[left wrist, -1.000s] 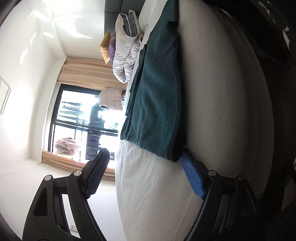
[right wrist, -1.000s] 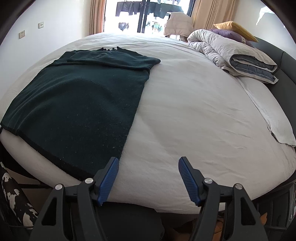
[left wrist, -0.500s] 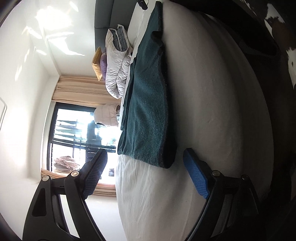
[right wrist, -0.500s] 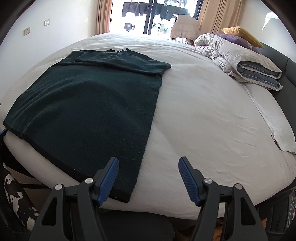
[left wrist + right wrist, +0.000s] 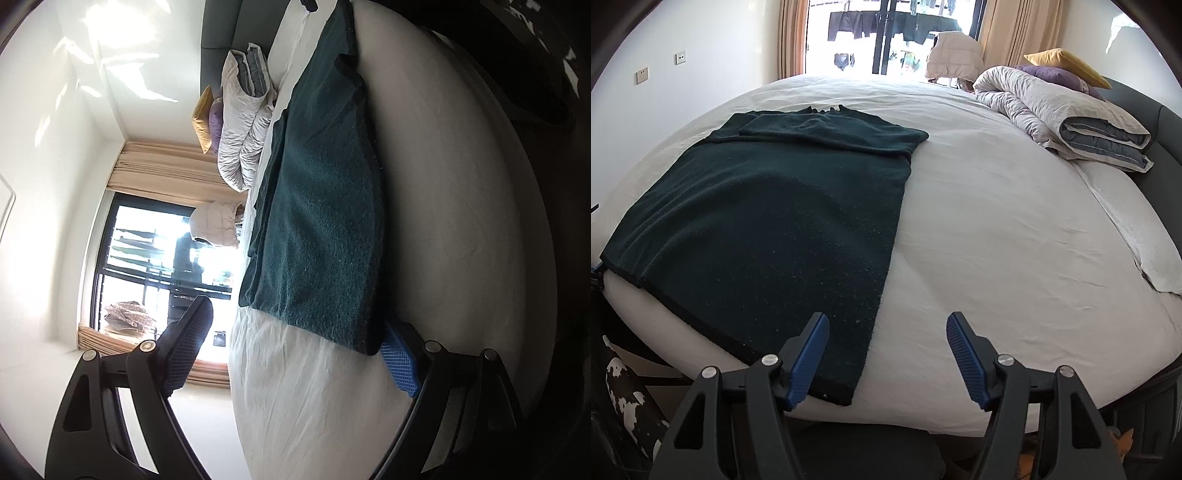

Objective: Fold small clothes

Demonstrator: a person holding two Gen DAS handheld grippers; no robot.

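Dark green garment (image 5: 768,221), white sheet (image 5: 1015,229)

White-sheeted bed (image 5: 997,221) under a bright balcony window (image 5: 886,33), beige curtains (image 5: 1004,33), white walls (image 5: 701,48).

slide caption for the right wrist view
Open right hand-held gripper poised over the near corner of a dark green knit garment on a white bed.

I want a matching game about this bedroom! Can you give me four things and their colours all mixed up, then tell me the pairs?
Things:
1. sweater
2. sheet
3. top pillow
4. finger pads

Colours:
A. blue
B. white
C. dark green
D. yellow

Pairs: 1-C, 2-B, 3-D, 4-A
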